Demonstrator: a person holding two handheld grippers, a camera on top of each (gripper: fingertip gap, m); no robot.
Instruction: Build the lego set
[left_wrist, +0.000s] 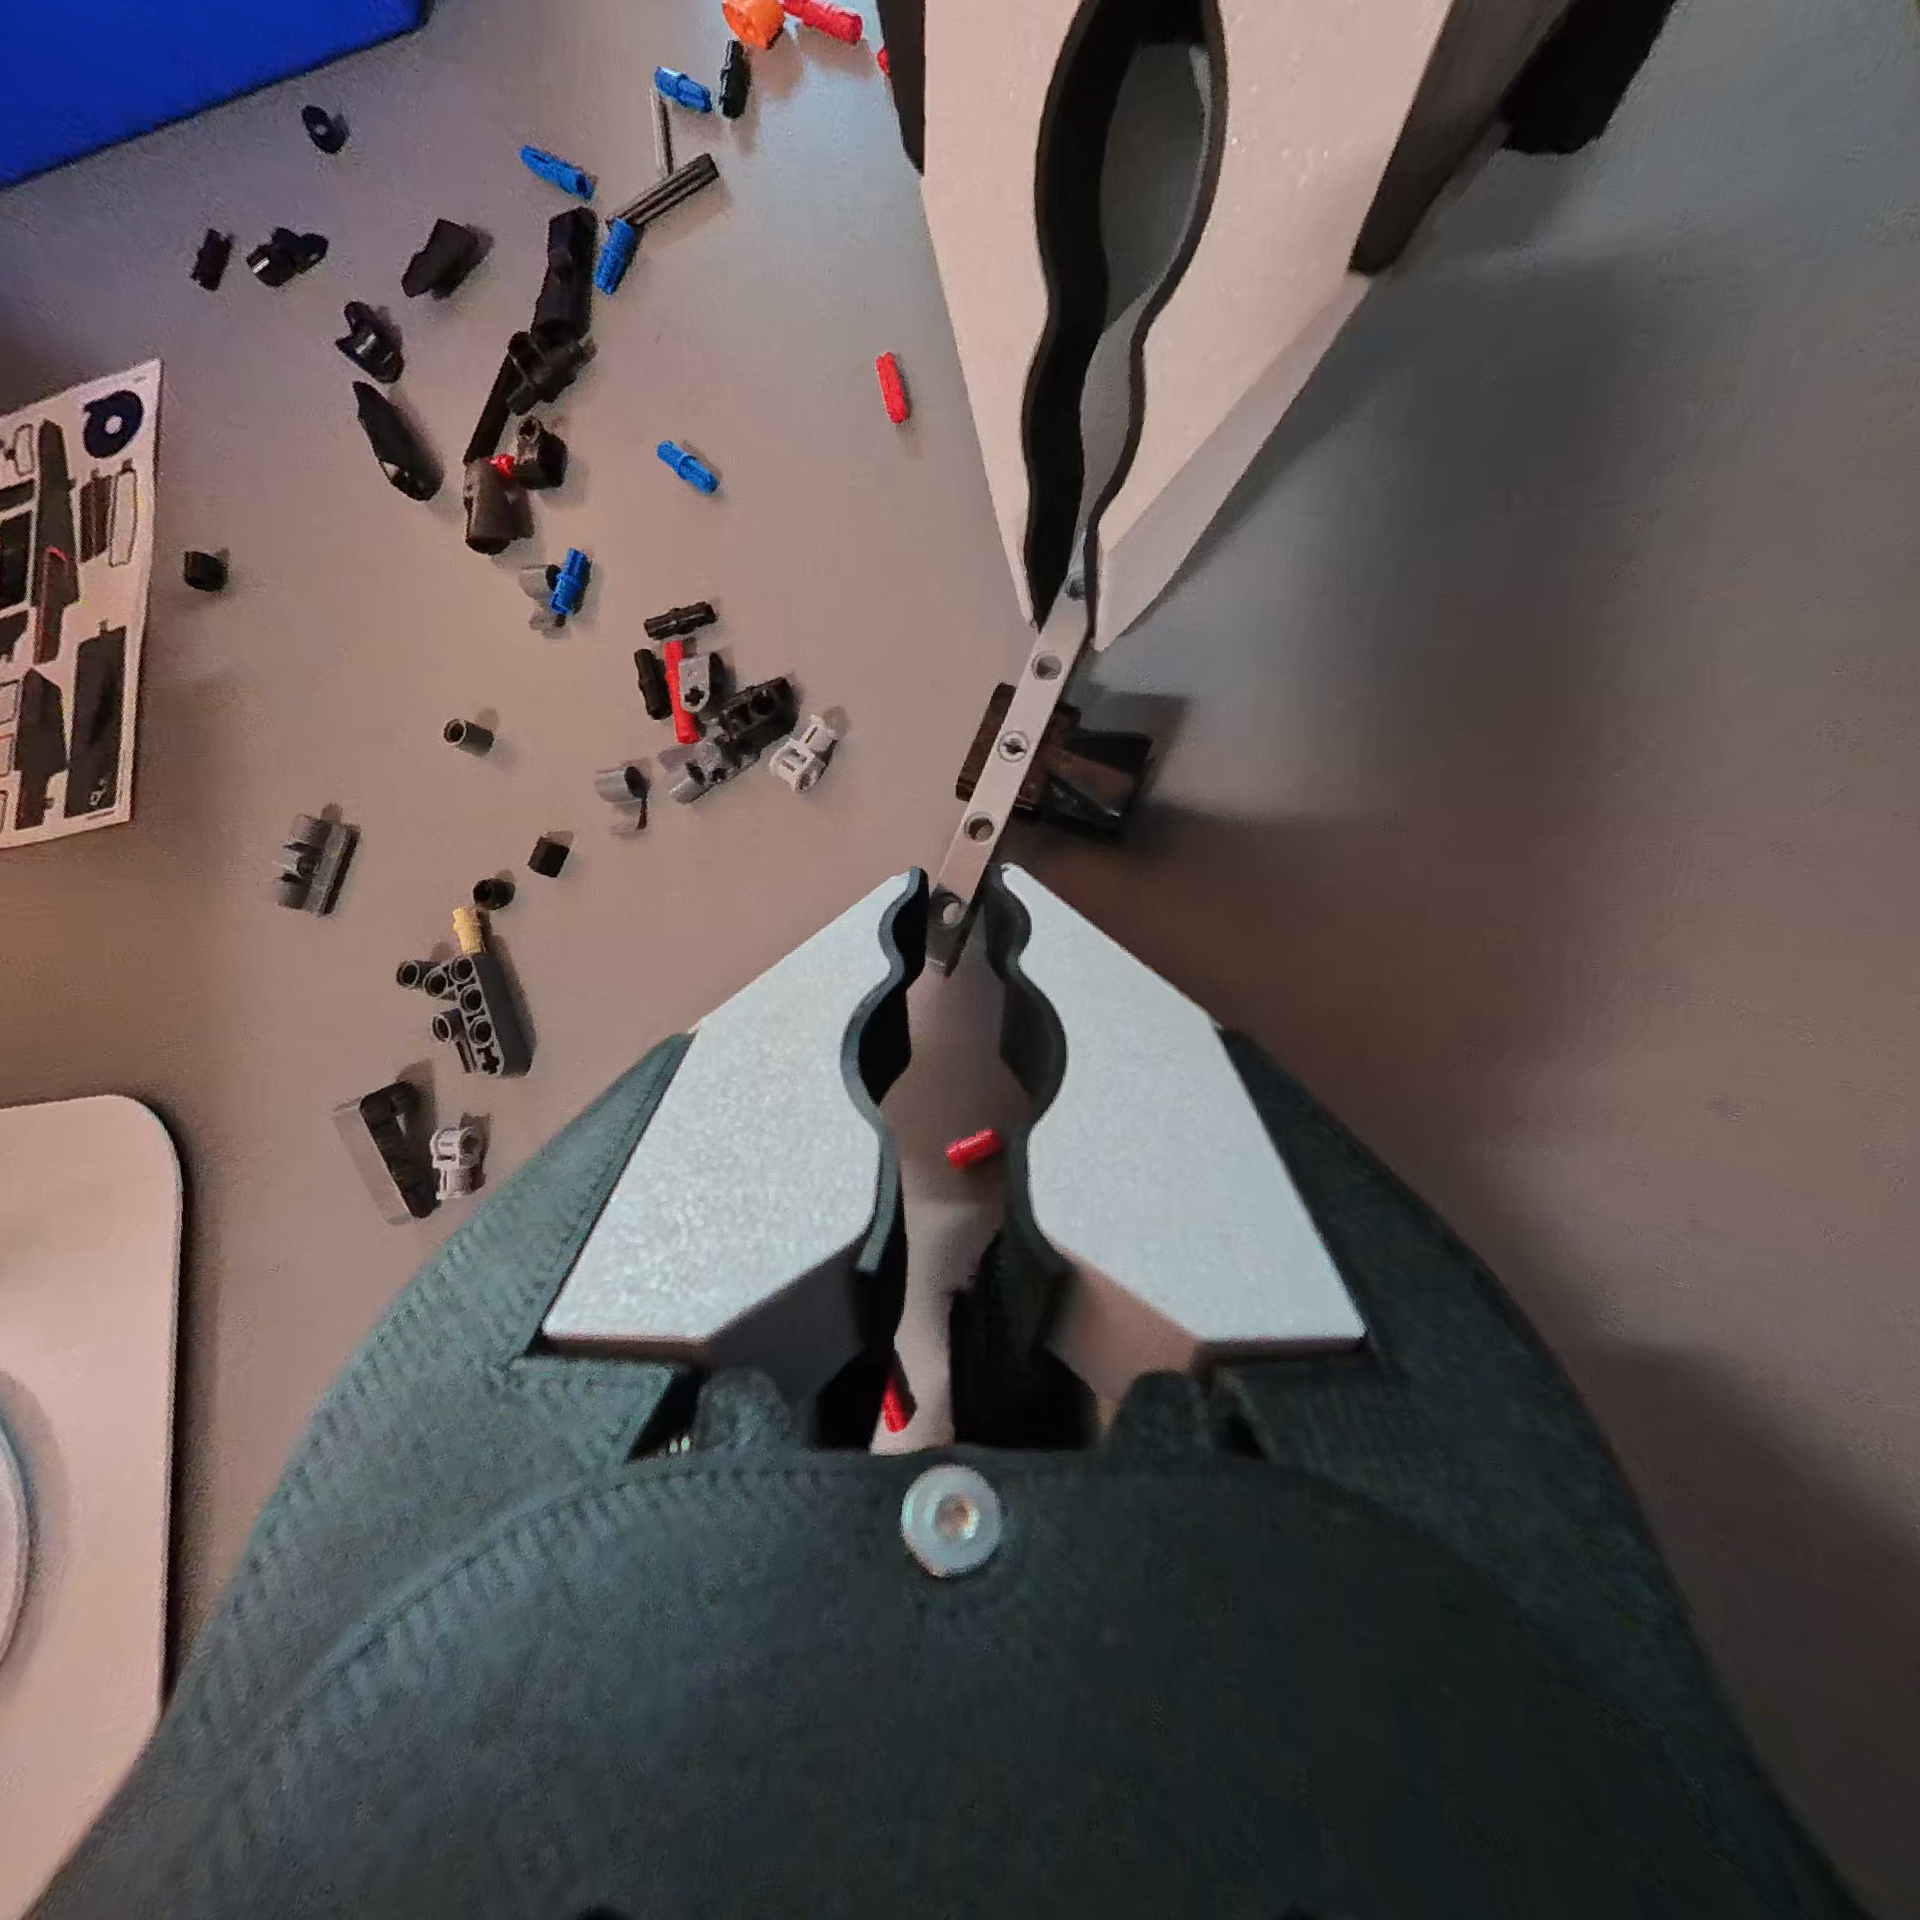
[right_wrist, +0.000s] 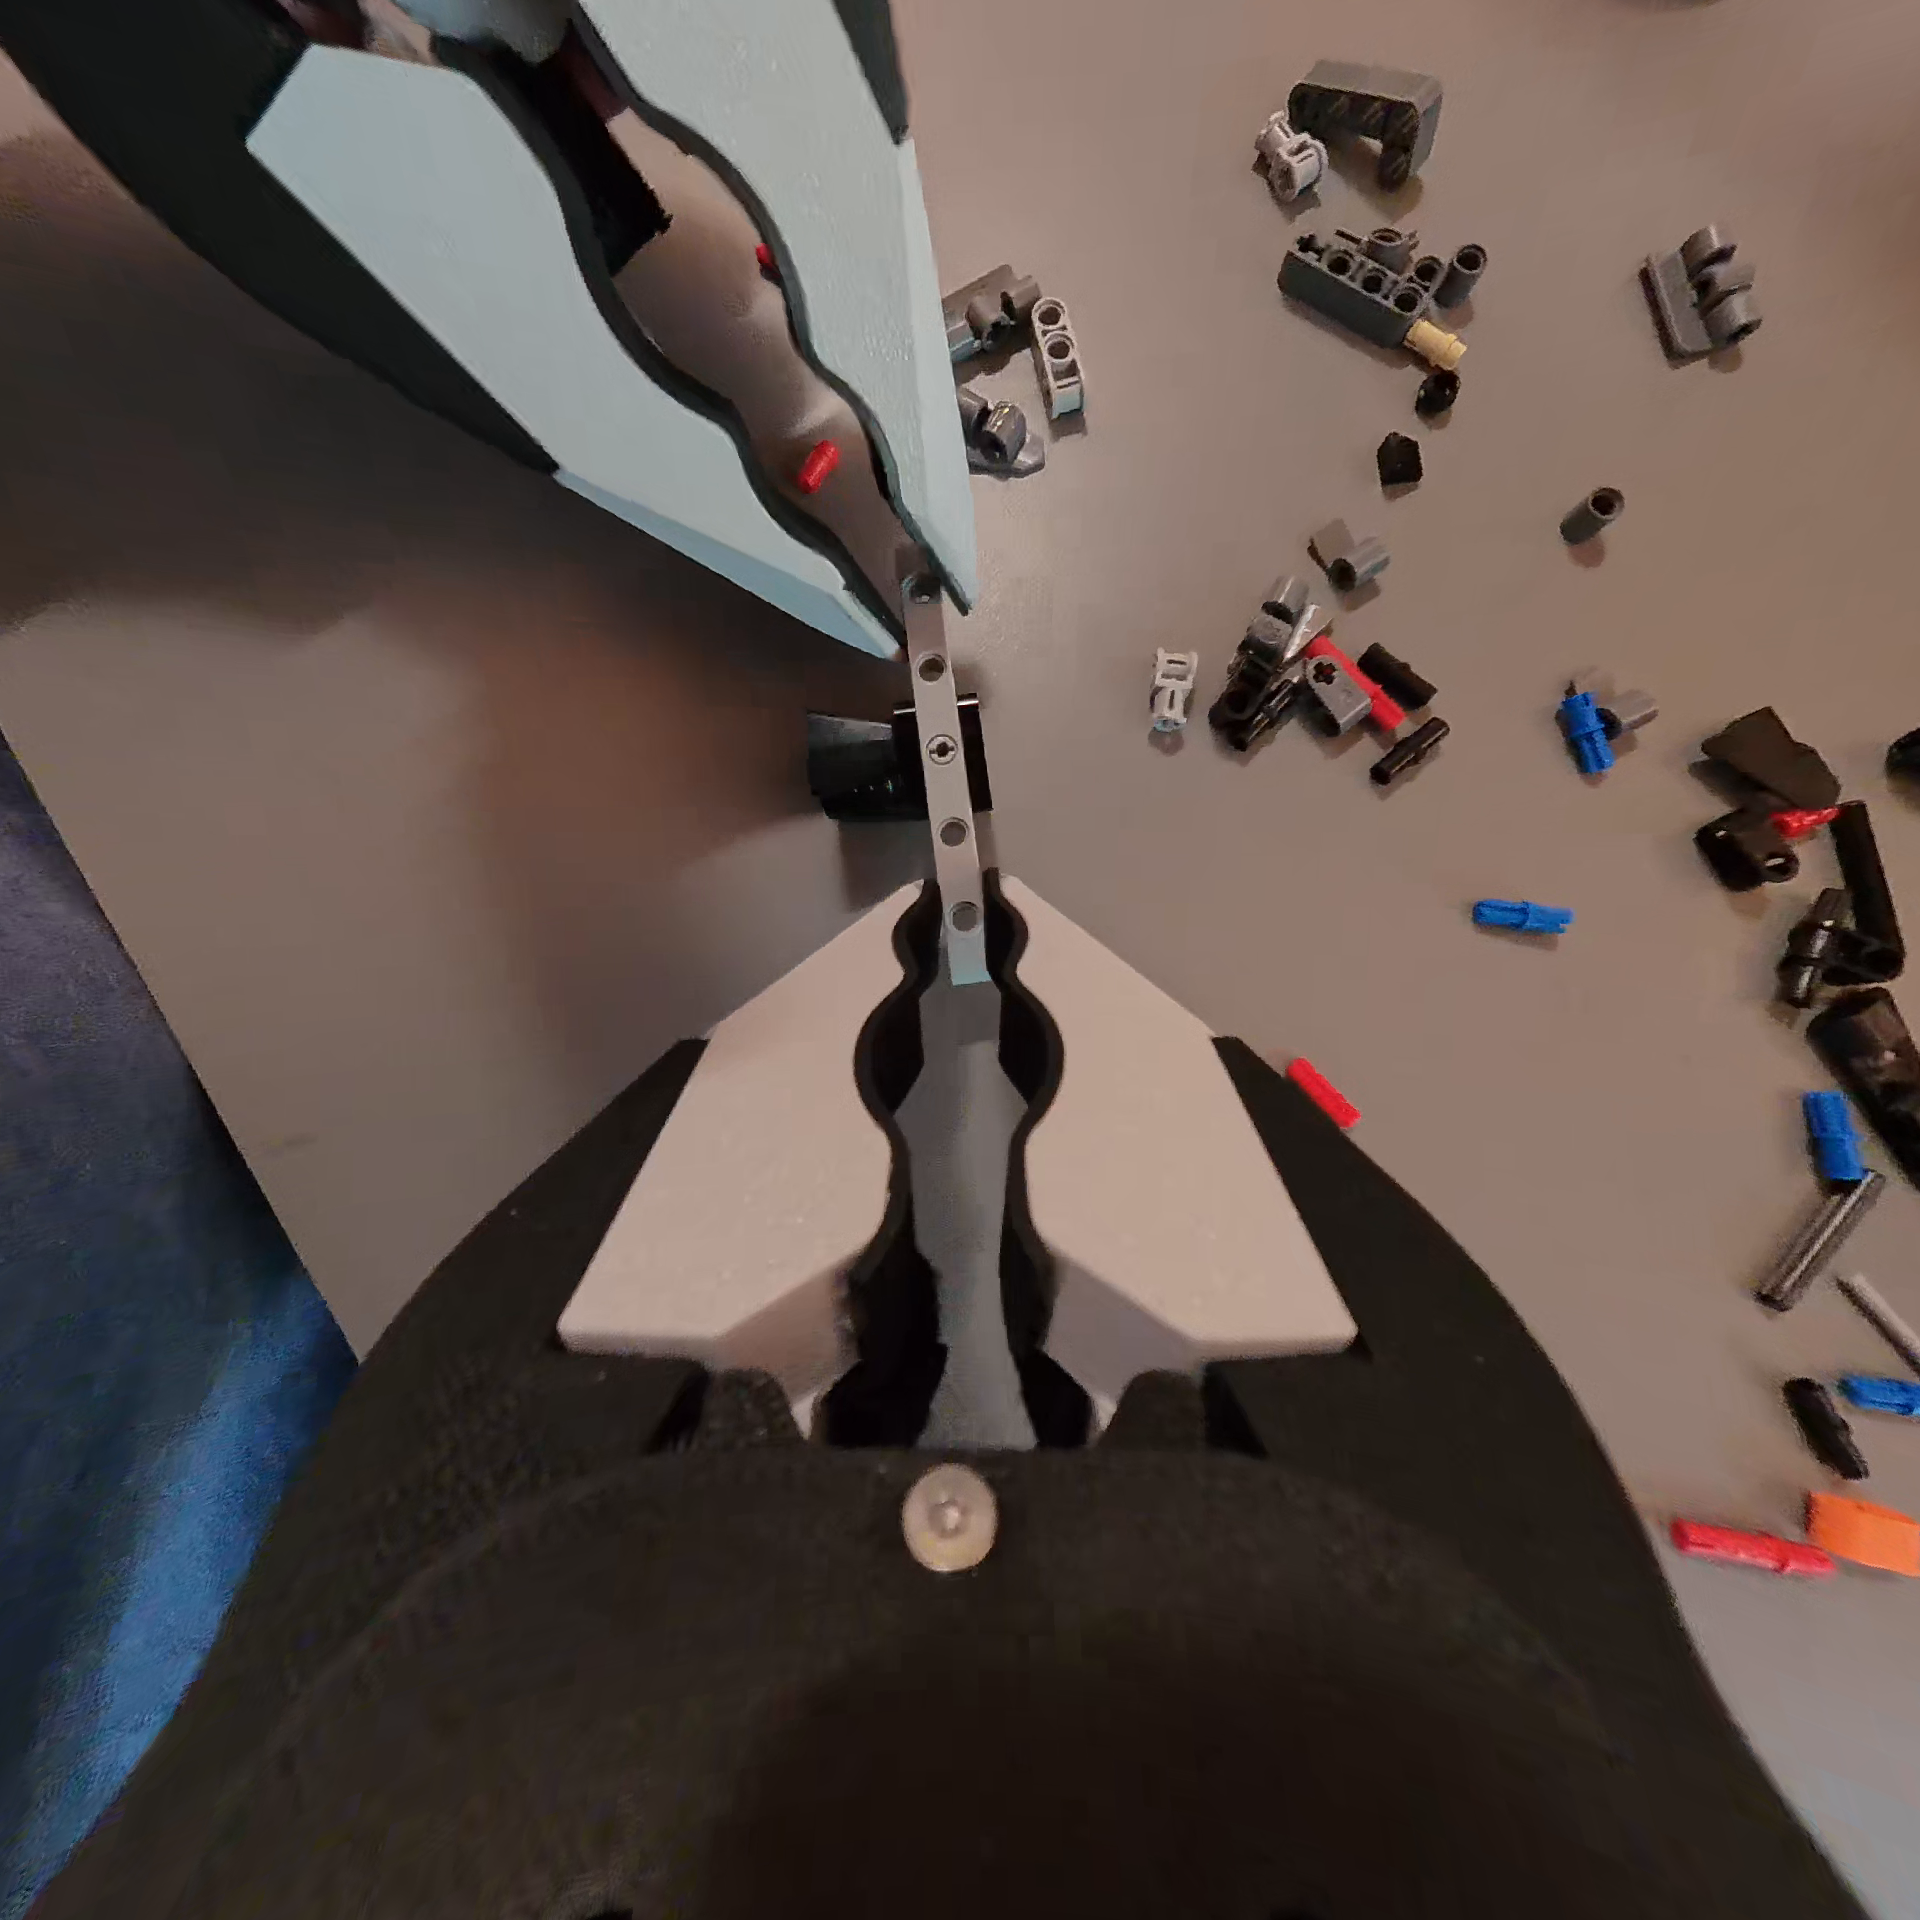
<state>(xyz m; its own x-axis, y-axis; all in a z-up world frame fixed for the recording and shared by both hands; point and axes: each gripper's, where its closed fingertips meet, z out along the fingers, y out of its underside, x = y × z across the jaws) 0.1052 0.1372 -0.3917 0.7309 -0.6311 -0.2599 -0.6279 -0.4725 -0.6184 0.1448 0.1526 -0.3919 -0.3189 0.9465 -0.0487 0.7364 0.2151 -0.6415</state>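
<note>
Two handheld grippers meet tip to tip over a grey table, each pinching one end of the same grey beam. The left gripper has its jaws nearly closed on the beam's near end, and the right gripper, reaching in from the top of the left wrist view, is clamped on the far end. In the right wrist view the roles reverse: the right gripper grips the near end of the beam and the left gripper comes in from the upper left on the other end. The beam is a thin strip with a row of holes, held between the two grippers above the table. A black block sits right at the beam's middle; whether it is joined to the beam or lies on the table beneath cannot be told. A red pin lies on the table, seen through the left gripper's jaws. Loose black, grey, blue and red parts are scattered across the table to the left gripper's left, near a sticker sheet at the edge of the view.
</note>
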